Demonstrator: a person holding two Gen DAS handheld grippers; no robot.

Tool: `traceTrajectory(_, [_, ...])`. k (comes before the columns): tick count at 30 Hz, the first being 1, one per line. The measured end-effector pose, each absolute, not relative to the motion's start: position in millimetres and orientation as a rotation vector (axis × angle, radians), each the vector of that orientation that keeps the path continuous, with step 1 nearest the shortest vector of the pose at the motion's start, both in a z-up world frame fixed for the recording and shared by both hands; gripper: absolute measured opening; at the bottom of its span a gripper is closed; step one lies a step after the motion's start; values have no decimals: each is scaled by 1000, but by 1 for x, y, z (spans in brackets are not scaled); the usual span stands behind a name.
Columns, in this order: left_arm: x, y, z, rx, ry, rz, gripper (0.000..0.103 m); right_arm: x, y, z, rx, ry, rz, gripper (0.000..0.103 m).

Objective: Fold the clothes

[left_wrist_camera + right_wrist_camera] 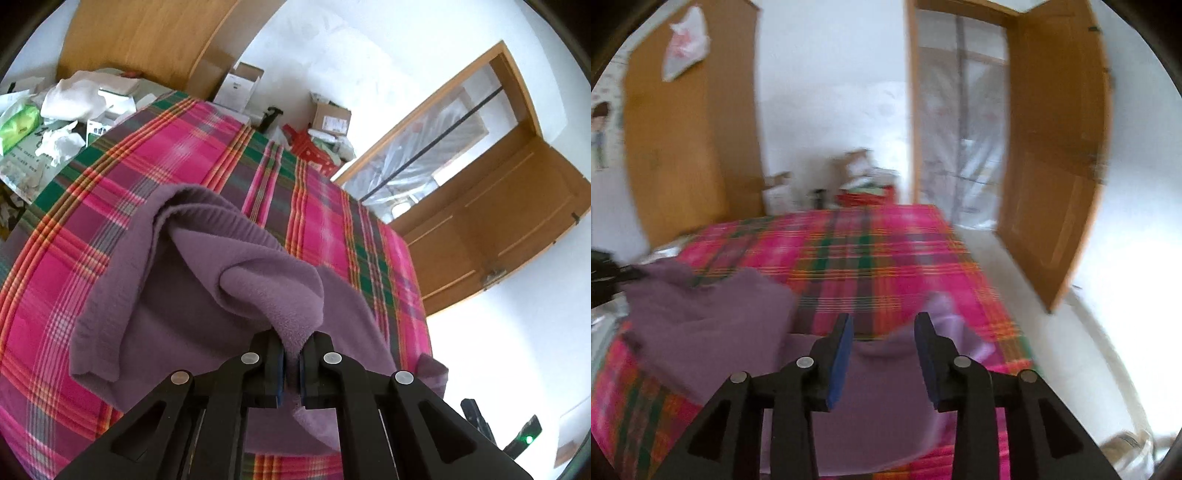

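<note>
Mid-fold: purple garment [192, 280] lies bunched on the plaid bed [155, 147], its left part heaped and one edge lifted off the bed. Left gripper [291, 354] is clamped tight on that raised edge, fabric pinched between its pads; right gripper [884, 347] stands partly open with nothing between its fingers, the garment's flat part just beneath. Likely next: right gripper takes a fresh edge, so both can carry the fold across.

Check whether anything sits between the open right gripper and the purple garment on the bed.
Nothing visible does. The right gripper hangs open just above the purple garment, with only air between its fingers. The left gripper is clamped on the cloth.
</note>
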State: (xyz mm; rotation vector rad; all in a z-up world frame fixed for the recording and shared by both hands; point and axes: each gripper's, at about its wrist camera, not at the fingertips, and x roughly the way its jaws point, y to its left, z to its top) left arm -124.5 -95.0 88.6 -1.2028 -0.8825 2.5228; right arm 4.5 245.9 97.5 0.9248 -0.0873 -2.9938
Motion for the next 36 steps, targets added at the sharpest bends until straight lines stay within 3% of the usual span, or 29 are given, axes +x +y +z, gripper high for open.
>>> traceTrajectory(8, [-133, -102, 98, -1170, -913, 2547, 5, -2, 168, 76, 901, -21, -2494, 45])
traceTrajectory(16, [-140, -116, 112, -1114, -957, 2580, 5, -13, 116, 64, 911, 289, -2610, 45])
traceTrajectory(26, [-147, -126, 116, -1090, -997, 2580, 5, -16, 95, 51, 940, 423, -2572, 44])
traceTrajectory(27, [-147, -127, 116, -1091, -997, 2581, 5, -16, 96, 52, 944, 429, -2574, 43])
traceTrajectory(29, [-147, -129, 114, -1093, -1005, 2581, 5, -13, 97, 55, 954, 440, -2596, 23])
traceTrajectory(31, [-149, -132, 113, -1097, -1016, 2576, 5, -13, 101, 61, 954, 444, -2632, 12])
traceTrajectory(36, [-152, -130, 111, -1105, -1015, 2569, 5, -19, 112, 87, 906, 437, -2706, 10])
